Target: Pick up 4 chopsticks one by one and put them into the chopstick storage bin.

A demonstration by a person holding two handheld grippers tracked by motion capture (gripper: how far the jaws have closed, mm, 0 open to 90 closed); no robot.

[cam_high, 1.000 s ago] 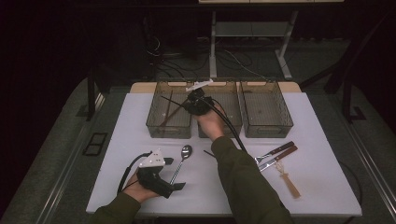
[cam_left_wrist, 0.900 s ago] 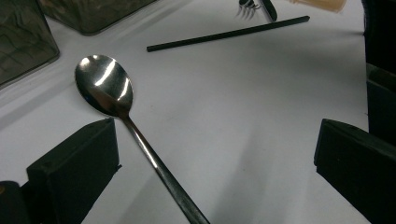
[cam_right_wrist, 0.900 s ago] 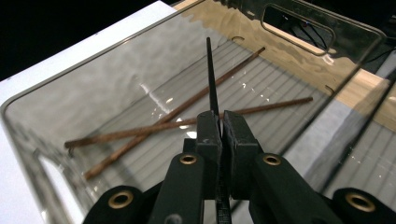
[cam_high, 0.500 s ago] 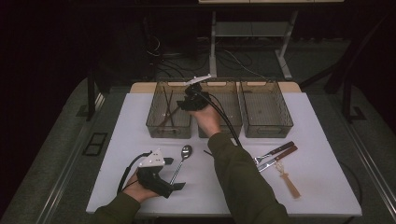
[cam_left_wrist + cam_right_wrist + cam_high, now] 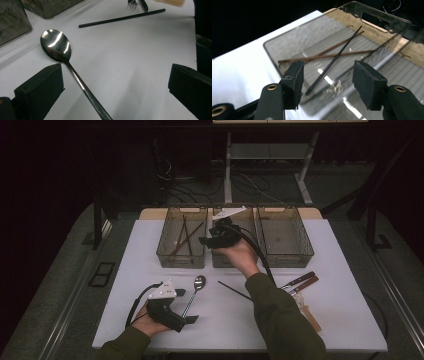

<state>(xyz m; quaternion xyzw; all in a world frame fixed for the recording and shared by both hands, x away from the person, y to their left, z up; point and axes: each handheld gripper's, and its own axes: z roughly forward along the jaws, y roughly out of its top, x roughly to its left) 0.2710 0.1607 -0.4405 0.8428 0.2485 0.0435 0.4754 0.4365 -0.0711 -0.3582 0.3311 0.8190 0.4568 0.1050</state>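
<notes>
Currently right gripper point(image 5: 204, 240) jaws apart over left bin point(image 5: 181, 257) at upper centre, chopsticks point(image 5: 329, 55) inside, left gripper point(image 5: 186, 306) open around spoon point(image 5: 56, 47) lower left.

Three bins point(image 5: 181, 256), four chopsticks point(image 5: 332, 60), one spoon point(image 5: 56, 47).

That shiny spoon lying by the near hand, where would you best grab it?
Grip the spoon mid-handle, coming straight down from above. It lies flat on the table, and the thin handle fits between the open left claw, unlike the wide bowl.
</notes>
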